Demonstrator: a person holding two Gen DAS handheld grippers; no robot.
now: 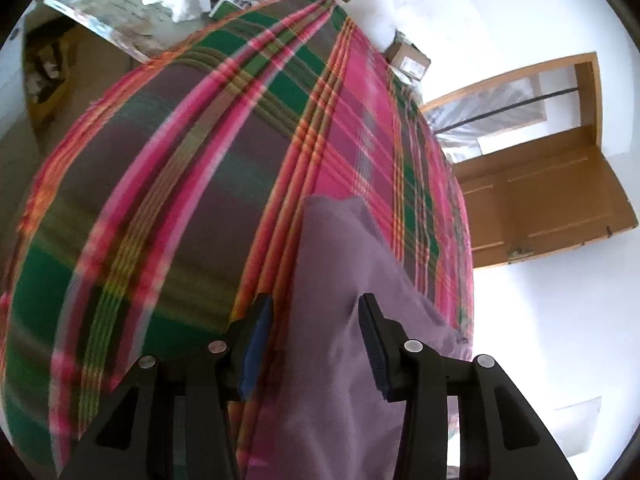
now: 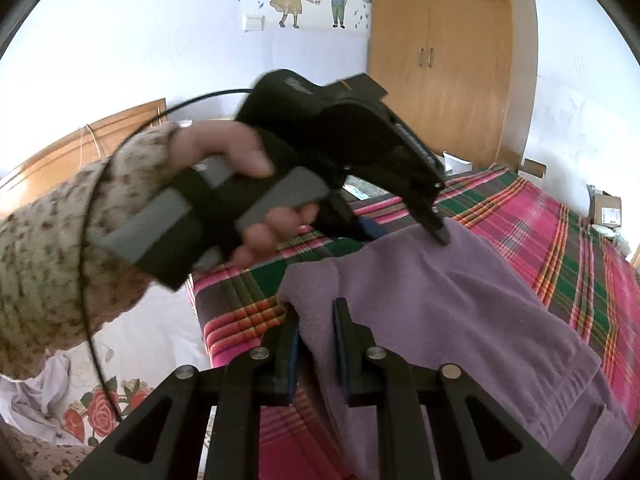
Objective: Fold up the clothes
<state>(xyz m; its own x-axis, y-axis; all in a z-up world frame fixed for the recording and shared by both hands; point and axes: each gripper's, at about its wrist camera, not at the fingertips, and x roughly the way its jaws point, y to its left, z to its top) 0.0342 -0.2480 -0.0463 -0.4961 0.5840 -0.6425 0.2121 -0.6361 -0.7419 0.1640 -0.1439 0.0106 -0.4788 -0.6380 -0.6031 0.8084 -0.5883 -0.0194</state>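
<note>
My jaws differ: on the left gripper [image 1: 316,340] they stand wide apart, with purple cloth running up between them and neither pad clearly pressing it. On the right gripper [image 2: 316,346] they are narrow, closed onto a bunched edge of the same cloth.

The bed [image 1: 168,184] is the largest thing here, covered by a plaid blanket [image 2: 552,236] in pink, green and brown stripes. On it lies the purple garment [image 2: 440,304], a soft, fleecy piece spread across the near side of the blanket, with one folded corner raised toward my right jaws and its lower part hanging off the bed's edge. In the left view the garment [image 1: 340,280] rises as a long ridge from between my fingers to a blunt tip on the blanket.

From the right view I see my left hand [image 2: 240,168] wrapped round the left gripper's grey handle, in a speckled knitted sleeve [image 2: 48,256], with a black cable [image 2: 90,280] looping past it. That gripper's tip touches the far edge of the garment.

A wooden wardrobe [image 2: 444,60] stands behind the bed, and a wooden door [image 1: 540,200] beside it.
</note>
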